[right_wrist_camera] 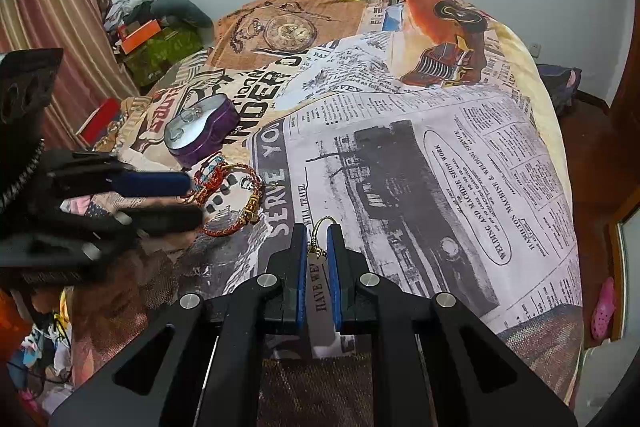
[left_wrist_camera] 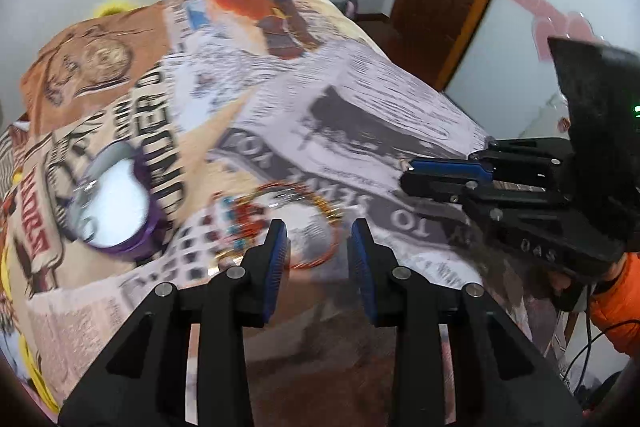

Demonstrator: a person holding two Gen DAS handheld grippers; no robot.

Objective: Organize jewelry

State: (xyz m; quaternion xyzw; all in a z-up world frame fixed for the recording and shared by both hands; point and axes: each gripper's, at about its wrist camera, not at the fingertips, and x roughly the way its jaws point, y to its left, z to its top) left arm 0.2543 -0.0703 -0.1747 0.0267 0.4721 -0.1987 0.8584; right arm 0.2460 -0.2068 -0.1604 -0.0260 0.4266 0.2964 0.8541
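On the left of the bed (right_wrist_camera: pixel 440 155), well in from its edge, lies the purple tin (right_wrist_camera: pixel 202 133), open, its pale inside up and a small silvery piece resting in it; what that piece is I cannot make out. The tin looks stiff and light, probably easy to slide on the soft cover, so anything dropped in should go from above rather than pushed against its wall.

Just right of the tin lies the heap of bracelets (right_wrist_camera: pixel 230 197): red cords, a beaded strand with blue, and a gold one with letter charms. I count at least three, perhaps four; they overlap too much to be sure. They look light, limp and tangled, so lifting one would likely drag its neighbours. A single strand at the heap's outer edge looks the best place to pinch.

The left tool (left_wrist_camera: pixel 318 259) hangs over this heap with its fingers apart and nothing between them.

Further right, the right tool (right_wrist_camera: pixel 318 267) is clamped on one earring card (right_wrist_camera: pixel 320 291), a thin white strip printed with words, with a gold hook showing above the pads. The card seems stiff enough to hold by its flat faces; the hook is fine and could bend.

One tin, one card, two tools.
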